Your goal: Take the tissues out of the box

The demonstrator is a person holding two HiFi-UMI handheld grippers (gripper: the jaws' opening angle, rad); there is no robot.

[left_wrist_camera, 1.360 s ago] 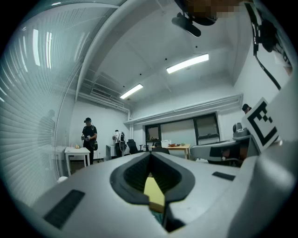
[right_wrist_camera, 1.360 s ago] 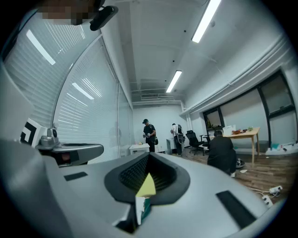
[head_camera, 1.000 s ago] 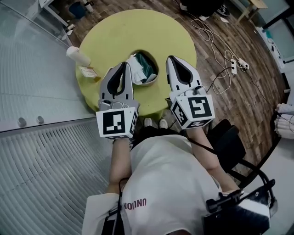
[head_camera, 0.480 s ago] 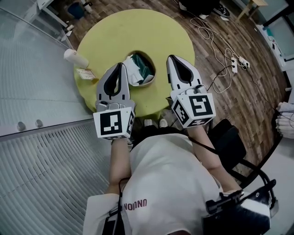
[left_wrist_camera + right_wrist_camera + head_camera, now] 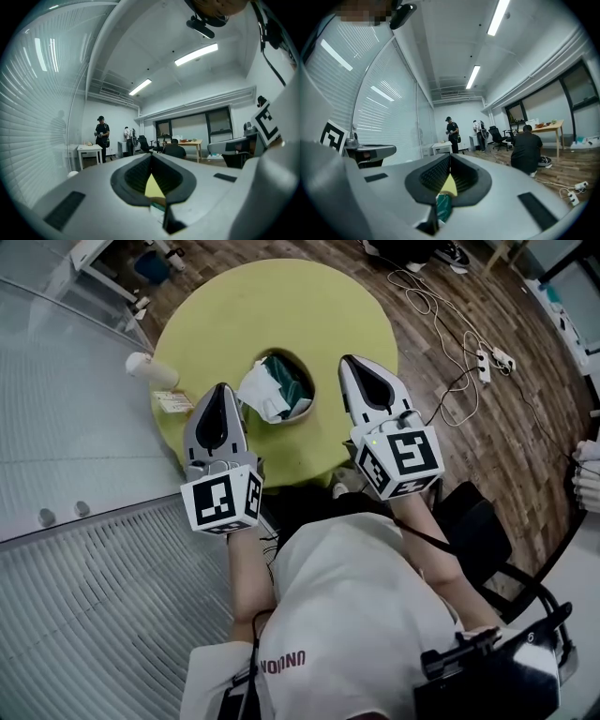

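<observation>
Left tongs [image 5: 221,392] and right tongs [image 5: 352,362]: both pressed together, empty. Tissue box [image 5: 292,381] sits at frame centre on the yellow table [image 5: 281,287], between the two tips. Its white tissue [image 5: 255,392] lies nearer the left tongs.

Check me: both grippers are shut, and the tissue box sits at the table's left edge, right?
Not quite. The box sits in the middle of the table, not at its left edge; the head view shows it. The left gripper and the right gripper are both shut, as you said.
</observation>
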